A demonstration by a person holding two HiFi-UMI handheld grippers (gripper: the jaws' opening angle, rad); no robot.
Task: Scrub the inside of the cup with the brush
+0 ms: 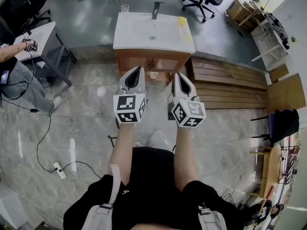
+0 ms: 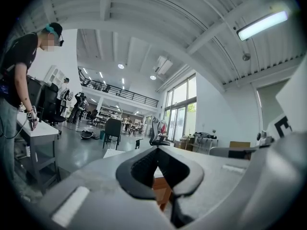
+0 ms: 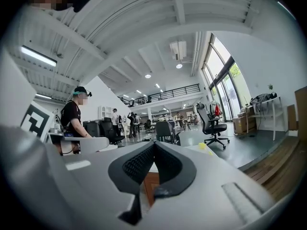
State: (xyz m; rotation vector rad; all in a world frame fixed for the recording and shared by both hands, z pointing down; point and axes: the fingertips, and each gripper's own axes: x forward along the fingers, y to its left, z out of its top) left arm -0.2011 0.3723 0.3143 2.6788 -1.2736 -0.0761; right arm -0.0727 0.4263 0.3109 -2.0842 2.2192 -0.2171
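Both shut and empty, the left claw and the right claw are held level, side by side, pointed toward a white basin worktop on a wooden cabinet. A clear glass cup is seen at the worktop's far left corner, well apart from either claw. A small yellow item, possibly the brush, lies near the right edge. Nothing is gripped yet, so picking up and scrubbing are judged still to come.

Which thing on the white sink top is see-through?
The cup at its far left corner; neither the dark faucet nor the yellow item is clear.
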